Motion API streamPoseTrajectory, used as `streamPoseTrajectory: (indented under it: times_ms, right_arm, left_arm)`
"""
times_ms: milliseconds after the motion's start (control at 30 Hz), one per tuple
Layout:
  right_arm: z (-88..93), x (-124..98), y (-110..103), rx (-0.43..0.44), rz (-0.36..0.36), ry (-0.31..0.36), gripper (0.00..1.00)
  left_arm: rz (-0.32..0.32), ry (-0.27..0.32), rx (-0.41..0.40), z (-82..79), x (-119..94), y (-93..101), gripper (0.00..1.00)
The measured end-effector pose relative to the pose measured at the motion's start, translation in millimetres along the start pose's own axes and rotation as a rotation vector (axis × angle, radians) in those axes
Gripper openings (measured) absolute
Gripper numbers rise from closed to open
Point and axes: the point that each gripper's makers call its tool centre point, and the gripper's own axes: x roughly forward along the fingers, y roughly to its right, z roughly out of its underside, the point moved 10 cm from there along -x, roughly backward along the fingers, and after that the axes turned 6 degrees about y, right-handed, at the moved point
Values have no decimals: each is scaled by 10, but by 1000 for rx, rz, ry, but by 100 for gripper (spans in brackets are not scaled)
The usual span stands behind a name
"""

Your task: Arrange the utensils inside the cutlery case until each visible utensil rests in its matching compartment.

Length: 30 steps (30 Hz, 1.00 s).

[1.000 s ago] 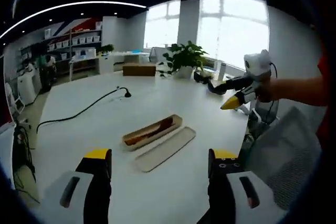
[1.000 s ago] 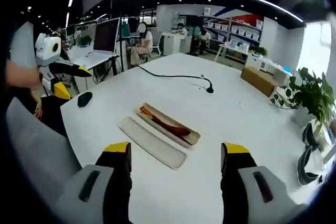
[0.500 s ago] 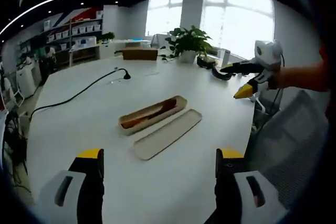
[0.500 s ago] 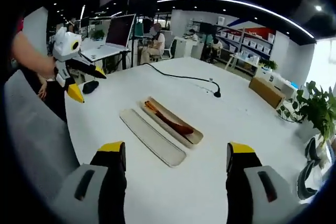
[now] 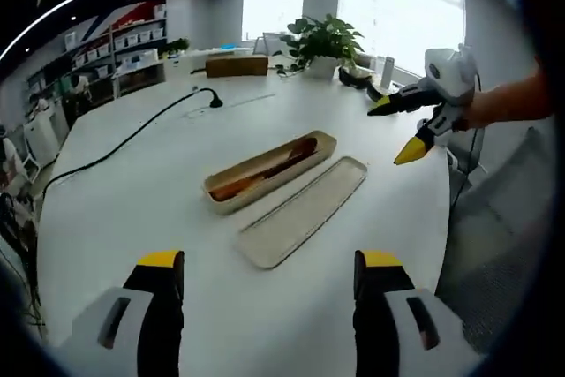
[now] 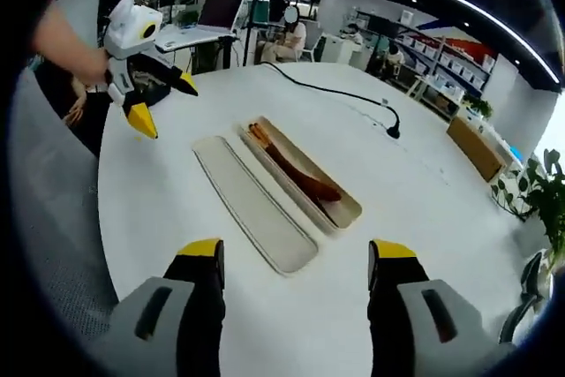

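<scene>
A long beige cutlery case lies open on the white table with brown wooden utensils inside. Its flat lid rests alongside, on the nearer side. My left gripper hovers open over the near table edge, well short of the lid. My right gripper is open too, just short of the lid's end. In the left gripper view the right gripper hangs at the right, jaws apart, held by a hand. In the right gripper view the left gripper hangs at upper left.
A black cable with a small microphone stand runs across the far table. A brown box and a potted plant sit at the far end. A grey chair back stands beside the table. People sit at a distant desk.
Both views have moved closer to the case and tilted down over the table. Each gripper appears larger and nearer the case in the other's view. The case and lid lie as before.
</scene>
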Motion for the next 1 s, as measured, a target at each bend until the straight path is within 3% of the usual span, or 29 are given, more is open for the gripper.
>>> streamPoseTrajectory:
  times_ms: [367,600,1000]
  right_arm:
    - [77,157,26,13,-35,-15,67]
    - [160,274,13,30,-67,-49,59]
    - [239,378,15,34,-86,-78,61]
  left_arm:
    - [12,27,2,-97,122,-4,75]
    - [38,-7,53,-22,272,-5,70]
    - [53,-35,48,-21,497,50,67]
